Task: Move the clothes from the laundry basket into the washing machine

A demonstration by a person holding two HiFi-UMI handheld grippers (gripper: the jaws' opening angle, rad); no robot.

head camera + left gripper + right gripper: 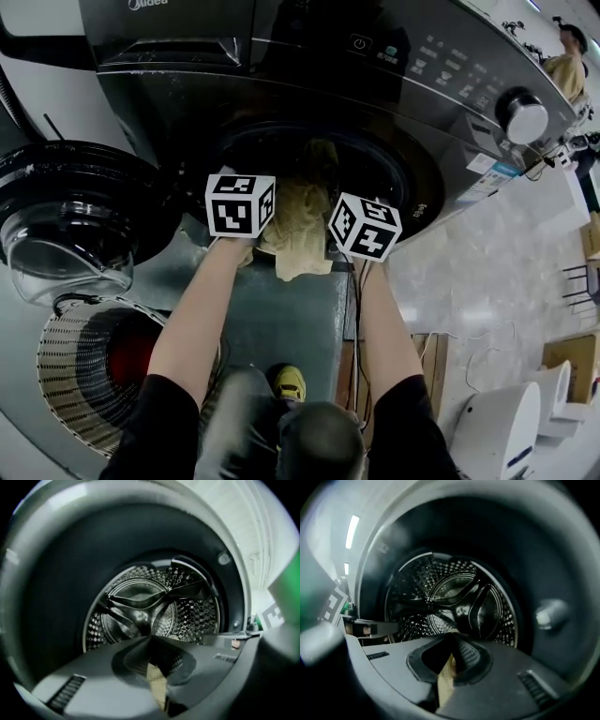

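A tan cloth (298,225) hangs between my two grippers at the mouth of the dark washing machine (309,66). In the head view only each gripper's marker cube shows, the left cube (239,204) and the right cube (366,227), one on either side of the cloth. My left gripper (151,640) is shut on a fold of the tan cloth (157,685), facing the steel drum (140,611). My right gripper (452,635) is shut on another strip of the same cloth (446,681), also facing the drum (459,604). The drum's far part looks bare.
The machine's round door (66,220) stands open at the left. A slatted laundry basket (75,375) with something red (131,352) inside sits lower left. A white appliance (506,431) stands lower right. A person (567,61) is far off at the top right.
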